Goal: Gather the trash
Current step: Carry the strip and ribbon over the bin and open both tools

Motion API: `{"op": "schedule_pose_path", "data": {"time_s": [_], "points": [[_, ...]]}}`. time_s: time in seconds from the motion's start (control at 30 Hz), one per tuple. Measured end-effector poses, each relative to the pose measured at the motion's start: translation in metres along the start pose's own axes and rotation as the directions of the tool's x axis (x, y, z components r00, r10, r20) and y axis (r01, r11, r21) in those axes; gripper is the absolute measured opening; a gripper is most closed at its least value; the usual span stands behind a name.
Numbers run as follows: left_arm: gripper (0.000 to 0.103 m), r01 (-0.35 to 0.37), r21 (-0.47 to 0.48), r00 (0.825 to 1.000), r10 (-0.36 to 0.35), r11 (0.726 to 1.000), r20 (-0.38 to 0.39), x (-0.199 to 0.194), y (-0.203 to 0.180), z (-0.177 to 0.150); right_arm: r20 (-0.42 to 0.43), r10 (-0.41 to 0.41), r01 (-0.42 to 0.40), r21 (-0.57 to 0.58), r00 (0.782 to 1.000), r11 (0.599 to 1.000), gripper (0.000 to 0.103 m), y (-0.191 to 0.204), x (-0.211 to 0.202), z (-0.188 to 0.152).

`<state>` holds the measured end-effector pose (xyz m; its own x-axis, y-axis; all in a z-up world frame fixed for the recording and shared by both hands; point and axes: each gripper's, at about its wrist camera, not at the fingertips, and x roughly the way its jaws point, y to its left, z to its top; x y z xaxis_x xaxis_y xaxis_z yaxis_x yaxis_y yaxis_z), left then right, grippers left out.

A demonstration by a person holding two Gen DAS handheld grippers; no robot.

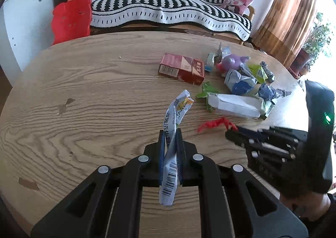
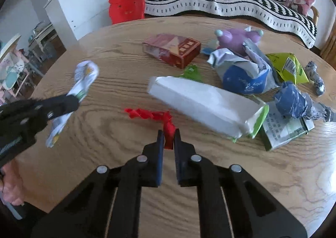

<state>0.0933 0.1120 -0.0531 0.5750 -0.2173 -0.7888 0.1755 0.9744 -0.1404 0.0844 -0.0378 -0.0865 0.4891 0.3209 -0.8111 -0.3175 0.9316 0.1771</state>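
The left gripper (image 1: 170, 133) had its jaws clenched on a twisted white wrapper (image 1: 172, 154) with a barcode, which stood up between the blue pads and hung below them, clear of the wooden desk (image 1: 84, 91). From the right wrist view the same wrapper (image 2: 82, 82) showed blurred at the left, pinched in the black fingers above the desk top.

The right gripper (image 2: 167, 133) had its jaws pressed on one end of a red twisted strip (image 2: 151, 114); the rest of the strip trailed leftward on the desk (image 2: 105, 133). In the left wrist view this strip (image 1: 214, 123) lay just ahead of the right gripper's tip.

The remaining trash sat in a loose heap toward the far right of the desk: a long white carton (image 2: 201, 101) with a green edge just beyond the red strip, a crumpled blue-and-white bag (image 2: 243, 78) behind it, a yellow-green packet (image 2: 287, 66), a dark blue crumpled wrapper (image 2: 294, 101) lying on a flattened green-and-white pack (image 2: 283, 131), and a small foil twist (image 2: 316, 78) farther right. A red cigarette box (image 2: 174, 49) lay apart to the left of the heap, and a purple toy figure (image 2: 237, 38) stood at its back.

Beyond the desk stood a sofa with a black-and-white striped cover (image 1: 168, 7) and a red bag (image 1: 71, 20).
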Motion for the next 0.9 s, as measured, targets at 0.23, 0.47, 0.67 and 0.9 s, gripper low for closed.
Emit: {"op": "schedule_pose_path", "data": {"time_s": [0.23,0.47,0.67,0.9], "points": [[0.009,0.035,-0.001,0.999,-0.035,0.999,0.023,-0.009,-0.028,0.005,0.092,-0.003,0.002,0.012,0.996,1.0,0.01,-0.021,-0.071,-0.018],[0.009,0.12,0.094,0.991,-0.125,0.988,0.048,-0.015,-0.117,0.009,0.159,-0.141,0.114,0.169,0.977,0.979,0.01,-0.116,-0.161,-0.061],[0.009,0.232,0.202,0.97,-0.243,0.951,0.028,-0.012,-0.23,0.003,0.136,-0.303,0.236,0.369,0.943,0.899,0.01,-0.224,-0.231,-0.128],[0.009,0.377,0.361,0.923,-0.38,0.853,-0.067,0.0,-0.382,-0.038,0.046,-0.472,0.363,0.576,0.88,0.733,0.01,-0.329,-0.299,-0.222]]}}
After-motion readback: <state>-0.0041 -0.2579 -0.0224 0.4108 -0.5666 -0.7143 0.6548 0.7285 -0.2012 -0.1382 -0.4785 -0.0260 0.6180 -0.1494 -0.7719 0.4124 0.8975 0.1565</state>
